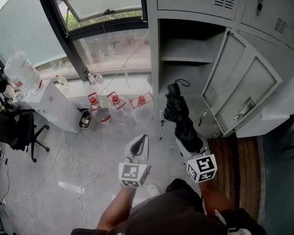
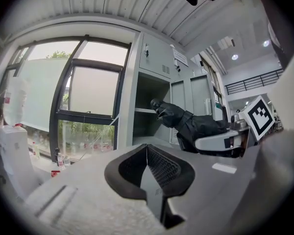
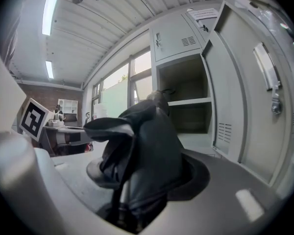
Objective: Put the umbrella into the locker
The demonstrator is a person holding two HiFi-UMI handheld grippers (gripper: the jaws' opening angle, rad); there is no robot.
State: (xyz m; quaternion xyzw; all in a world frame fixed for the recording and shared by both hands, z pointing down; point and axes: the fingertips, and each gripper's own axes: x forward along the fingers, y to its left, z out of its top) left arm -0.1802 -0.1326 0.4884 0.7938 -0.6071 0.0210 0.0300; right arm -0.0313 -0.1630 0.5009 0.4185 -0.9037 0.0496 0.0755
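Note:
A folded black umbrella [image 1: 179, 114] sticks out forward from my right gripper [image 1: 186, 142], which is shut on its lower part. Its handle end with a wrist loop points at the open grey locker [image 1: 186, 58]. The right gripper view has the umbrella [image 3: 147, 141] filling the space between the jaws, and behind it the locker compartment with a shelf [image 3: 186, 102]. My left gripper [image 1: 138, 146] hovers to the left of the umbrella, jaws together and holding nothing. Its own view has the pads meeting at my left gripper [image 2: 148, 163], with the umbrella [image 2: 186, 121] to the right.
The locker door [image 1: 240, 89] stands swung open to the right. Large water bottles [image 1: 115, 102] stand on the floor under the window, left of the locker. A white cabinet [image 1: 49, 102], an office chair [image 1: 19, 131] and a loose cable [image 1: 73, 165] are at the left.

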